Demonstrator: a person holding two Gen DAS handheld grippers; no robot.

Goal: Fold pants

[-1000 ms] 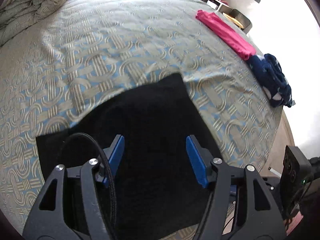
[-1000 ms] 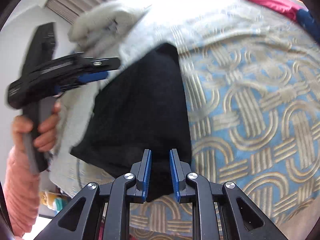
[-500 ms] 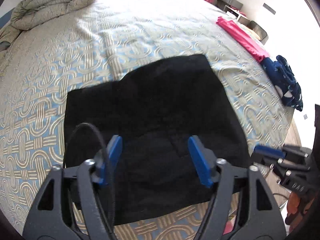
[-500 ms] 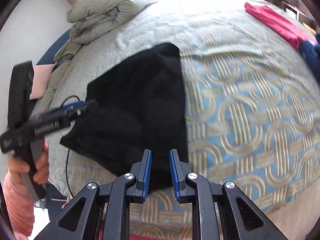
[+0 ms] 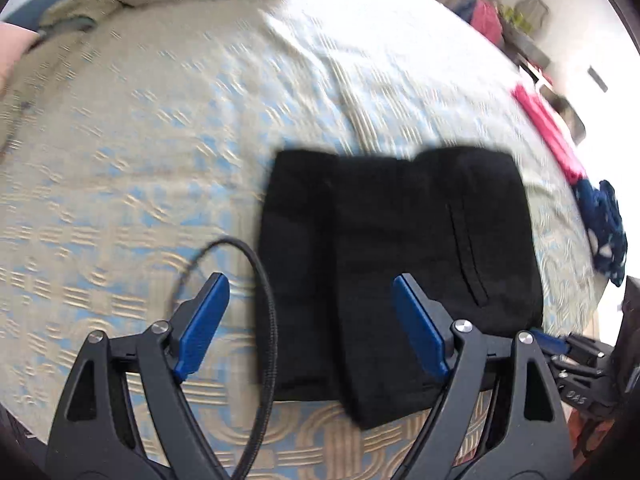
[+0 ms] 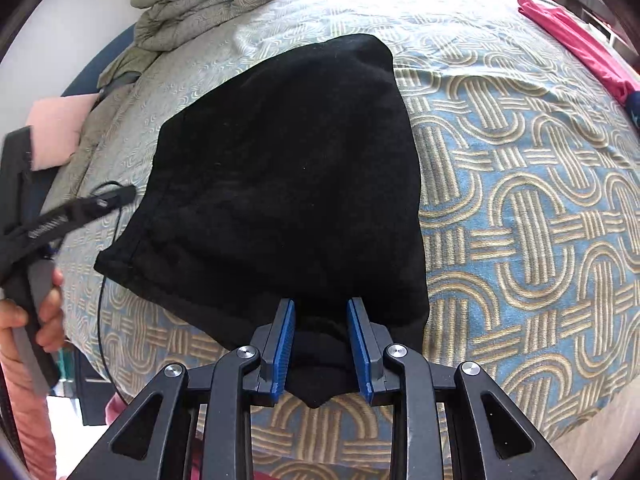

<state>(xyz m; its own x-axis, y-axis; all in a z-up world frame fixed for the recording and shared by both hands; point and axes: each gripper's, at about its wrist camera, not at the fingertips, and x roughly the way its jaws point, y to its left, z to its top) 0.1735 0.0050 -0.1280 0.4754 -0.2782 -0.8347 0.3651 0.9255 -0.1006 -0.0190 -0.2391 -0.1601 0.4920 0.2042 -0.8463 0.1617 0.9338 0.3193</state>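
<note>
As I pull my left gripper (image 5: pixel 306 326) back, its fingers spread wide and empty, the pants (image 5: pixel 400 264) shrink to a folded black block on the bed (image 5: pixel 140 160). From my right gripper (image 6: pixel 321 344), the fingers have parted since a moment ago, loosely straddling the near hem, no longer pinching. The fold looks finished; smoothing may remain.
</note>
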